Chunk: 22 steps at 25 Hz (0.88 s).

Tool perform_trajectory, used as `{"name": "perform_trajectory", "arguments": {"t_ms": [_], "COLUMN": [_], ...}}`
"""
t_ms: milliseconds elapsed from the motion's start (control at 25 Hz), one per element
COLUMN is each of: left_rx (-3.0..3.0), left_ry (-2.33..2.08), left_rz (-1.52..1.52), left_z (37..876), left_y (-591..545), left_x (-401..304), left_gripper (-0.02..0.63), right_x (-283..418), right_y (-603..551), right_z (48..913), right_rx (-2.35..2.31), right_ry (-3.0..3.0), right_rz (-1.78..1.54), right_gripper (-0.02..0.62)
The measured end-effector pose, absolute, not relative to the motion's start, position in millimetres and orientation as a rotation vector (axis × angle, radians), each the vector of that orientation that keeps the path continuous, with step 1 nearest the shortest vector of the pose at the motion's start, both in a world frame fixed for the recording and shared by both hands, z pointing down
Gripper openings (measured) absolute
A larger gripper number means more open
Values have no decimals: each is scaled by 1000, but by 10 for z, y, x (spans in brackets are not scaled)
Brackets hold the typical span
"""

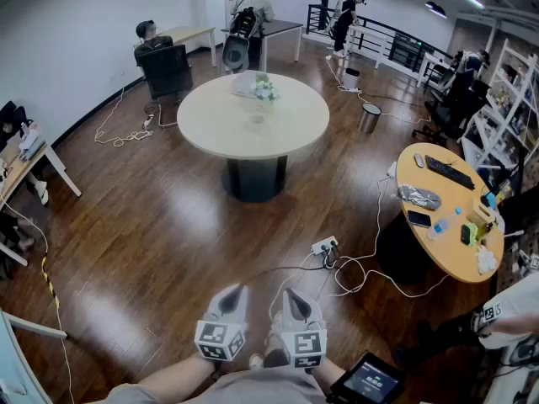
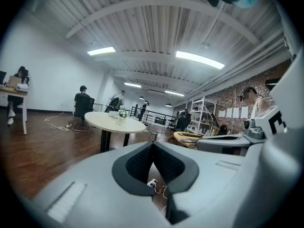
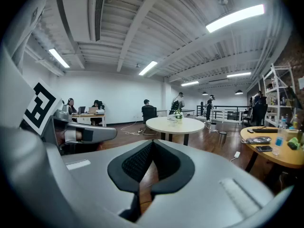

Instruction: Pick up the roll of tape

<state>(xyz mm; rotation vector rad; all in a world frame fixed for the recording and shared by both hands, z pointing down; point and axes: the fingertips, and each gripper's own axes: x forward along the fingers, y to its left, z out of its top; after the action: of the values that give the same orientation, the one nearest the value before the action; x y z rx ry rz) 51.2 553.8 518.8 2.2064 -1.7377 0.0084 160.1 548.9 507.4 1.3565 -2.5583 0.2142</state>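
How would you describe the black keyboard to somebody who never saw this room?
Look at the round wooden table at the right side of the room. The keyboard lies near its far edge. It is long, flat and black, unlike the small phone nearer us.

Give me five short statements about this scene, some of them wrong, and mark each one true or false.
1. The left gripper and the right gripper both have their jaws shut. True.
2. The left gripper holds a roll of tape. False: nothing is between its jaws.
3. Flowers stand on the cream round table. True.
4. The power strip lies on that table. False: it lies on the floor.
5. A keyboard lies on the orange table. True.
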Motion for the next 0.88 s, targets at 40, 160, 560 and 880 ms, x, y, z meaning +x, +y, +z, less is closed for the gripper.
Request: {"name": "perform_trajectory", "arguments": {"t_ms": [40, 160, 560, 880], "left_rx": [2205, 2200, 2191, 2158], "left_ry": [-1739, -1742, -1791, -1833], "left_rz": [13, 31, 56, 31], "left_z": [5204, 5256, 5149, 5100], "left_y": [5453, 5182, 4005, 3360], "left_x": [504, 498, 496, 452], "left_gripper": [2, 2, 2, 2], "right_x": [1592, 1580, 1588, 1600], "right_y": [5397, 5110, 3911, 3222], "right_z": [5090, 5128, 5055, 5073], "right_rx": [1355, 1349, 1320, 1293], "right_ry": [-2561, -2566, -2620, -2636], "right_rz": [217, 226, 227, 228], "right_gripper": [14, 14, 14, 14]}}
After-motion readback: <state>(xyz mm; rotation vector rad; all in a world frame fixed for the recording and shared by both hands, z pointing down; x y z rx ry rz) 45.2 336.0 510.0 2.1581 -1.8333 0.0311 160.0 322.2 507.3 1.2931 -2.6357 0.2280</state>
